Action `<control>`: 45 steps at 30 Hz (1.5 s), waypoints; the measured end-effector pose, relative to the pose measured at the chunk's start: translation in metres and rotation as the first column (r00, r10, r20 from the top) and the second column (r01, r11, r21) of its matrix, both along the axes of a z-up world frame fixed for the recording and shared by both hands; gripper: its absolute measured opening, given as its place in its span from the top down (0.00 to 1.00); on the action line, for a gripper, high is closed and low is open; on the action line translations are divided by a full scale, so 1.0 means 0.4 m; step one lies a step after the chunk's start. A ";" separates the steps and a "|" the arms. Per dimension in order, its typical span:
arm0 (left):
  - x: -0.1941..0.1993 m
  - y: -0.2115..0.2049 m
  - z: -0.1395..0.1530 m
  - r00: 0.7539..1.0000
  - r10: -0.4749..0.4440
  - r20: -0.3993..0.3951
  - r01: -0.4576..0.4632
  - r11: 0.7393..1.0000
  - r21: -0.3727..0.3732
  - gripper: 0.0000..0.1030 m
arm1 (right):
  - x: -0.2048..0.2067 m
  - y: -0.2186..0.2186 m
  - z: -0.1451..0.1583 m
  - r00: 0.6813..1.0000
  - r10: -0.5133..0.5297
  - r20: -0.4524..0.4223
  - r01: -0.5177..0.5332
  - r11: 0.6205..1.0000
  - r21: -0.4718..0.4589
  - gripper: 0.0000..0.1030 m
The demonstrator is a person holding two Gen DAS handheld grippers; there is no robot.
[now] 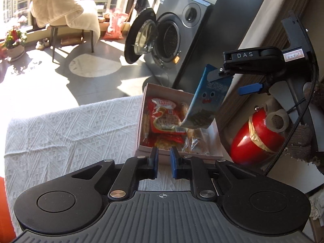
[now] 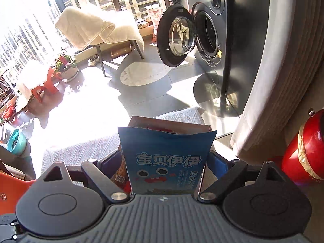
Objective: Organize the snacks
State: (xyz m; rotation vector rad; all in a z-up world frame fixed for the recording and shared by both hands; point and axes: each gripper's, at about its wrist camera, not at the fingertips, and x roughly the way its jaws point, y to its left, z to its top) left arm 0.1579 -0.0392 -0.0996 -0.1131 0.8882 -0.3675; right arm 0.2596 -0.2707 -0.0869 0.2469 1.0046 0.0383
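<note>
Hovering left hand-held gripper [image 1: 164, 163]: narrow gap, holding nothing, near the box's near wall; a nudge could shove the box.
Box [image 1: 141, 121]: on the white-clothed worktop [image 1: 60, 131], already crowded with red packets [image 1: 166, 117].
Blue packet [image 1: 206, 101]: tilted over the box; likely to snag or tip outside.
Right hand-held gripper [image 2: 166, 168]: clamped on the packet's upper end.

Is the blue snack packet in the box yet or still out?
Mostly out. The blue packet hangs from the right gripper, shut on its top; only its lower corner dips over the red packet inside the box.
</note>
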 end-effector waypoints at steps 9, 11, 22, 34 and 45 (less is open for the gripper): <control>0.002 0.012 0.035 0.995 0.085 0.049 -0.089 0.993 0.072 0.84 | 0.021 0.031 -0.096 0.999 0.013 -0.052 -0.013 1.000 0.012 0.11; 0.004 0.021 0.031 0.995 0.096 0.033 -0.098 0.994 0.051 0.84 | 0.019 0.043 -0.109 0.999 0.027 -0.023 -0.028 0.999 -0.028 0.11; 0.018 0.074 -0.073 0.987 0.089 -0.137 -0.096 0.994 -0.048 0.81 | 0.212 0.091 -0.299 0.992 -0.031 -0.120 0.018 0.995 -0.103 0.11; 0.030 0.131 -0.093 0.981 0.079 -0.177 -0.092 0.993 -0.068 0.81 | 0.068 0.125 -0.205 0.994 0.058 -0.097 -0.060 0.998 -0.020 0.29; 0.035 0.196 -0.109 0.976 0.113 -0.185 -0.129 0.989 -0.075 0.81 | 0.282 0.196 -0.312 0.986 -0.119 -0.115 0.093 0.974 -0.207 0.18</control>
